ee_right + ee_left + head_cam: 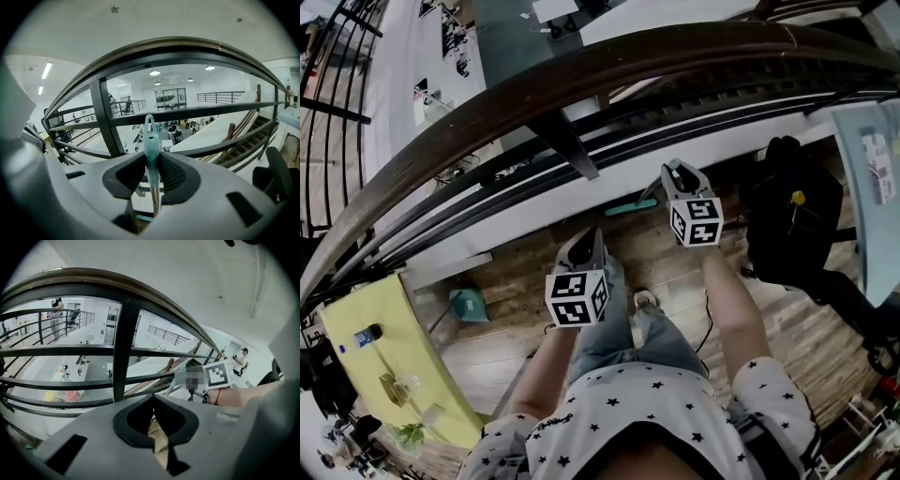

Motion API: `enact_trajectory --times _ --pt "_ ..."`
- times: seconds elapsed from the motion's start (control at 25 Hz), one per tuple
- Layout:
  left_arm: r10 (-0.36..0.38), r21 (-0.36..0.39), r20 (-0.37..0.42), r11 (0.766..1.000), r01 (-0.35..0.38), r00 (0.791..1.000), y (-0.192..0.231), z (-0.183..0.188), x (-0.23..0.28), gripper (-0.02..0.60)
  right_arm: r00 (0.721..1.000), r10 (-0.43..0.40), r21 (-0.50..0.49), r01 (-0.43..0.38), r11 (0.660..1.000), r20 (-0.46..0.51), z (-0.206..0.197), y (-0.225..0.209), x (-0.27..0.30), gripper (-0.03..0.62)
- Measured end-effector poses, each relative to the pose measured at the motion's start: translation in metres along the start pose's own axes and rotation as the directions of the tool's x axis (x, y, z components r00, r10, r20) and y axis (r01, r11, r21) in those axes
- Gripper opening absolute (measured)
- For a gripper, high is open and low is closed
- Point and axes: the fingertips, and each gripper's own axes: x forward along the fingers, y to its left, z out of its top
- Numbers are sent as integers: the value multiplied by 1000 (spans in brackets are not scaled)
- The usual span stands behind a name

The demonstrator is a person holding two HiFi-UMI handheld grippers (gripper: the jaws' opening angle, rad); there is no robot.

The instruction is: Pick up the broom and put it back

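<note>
Carry step: right gripper (678, 172) clenched on the broom (151, 140) handle (left gripper (153, 401) closed, empty); next, likely lean it on the railing (581, 80), then release.

Left tool (153, 418) jaws together, empty; right tool (151, 165) clamped on broom handle (150, 140); both angled downward.

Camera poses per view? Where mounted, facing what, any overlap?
Head view: on the person's head, looking steeply down at railing, floor; left gripper, right gripper, forearms show.
Left gripper view: rides left gripper, faces railing past shut jaws; right gripper visible.
Right gripper view: rides right gripper, faces railing; jaws clamp broom handle.
Shared: railing.
</note>
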Motion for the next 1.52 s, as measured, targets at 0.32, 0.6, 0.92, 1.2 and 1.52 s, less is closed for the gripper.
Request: enact_trajectory --times 0.32,0.6,0.92,1.2,1.52 --pt "7 -16 -23 1000 -7 1000 16 -9 8 12 999 -40 48 40 998 -10 -3 -20 47 83" --pt "6 -27 -49 1000 -7 999 26 -16 12 12 998 -68 46 68 997 -8 9 -33 85 84" --pt "7 -35 -57 999 -9 998 31 -18 21 12 996 -89 63 91 994 -25 13 -49 116 86" --pt "19 -43 -69 999 -22 997 42 -22 20 12 994 -102 69 105 992 -35 14 -52 136 87" --pt "33 -54 -82 998 -37 996 50 -26 21 12 997 -60 55 63 997 -41 19 -48 157 91"
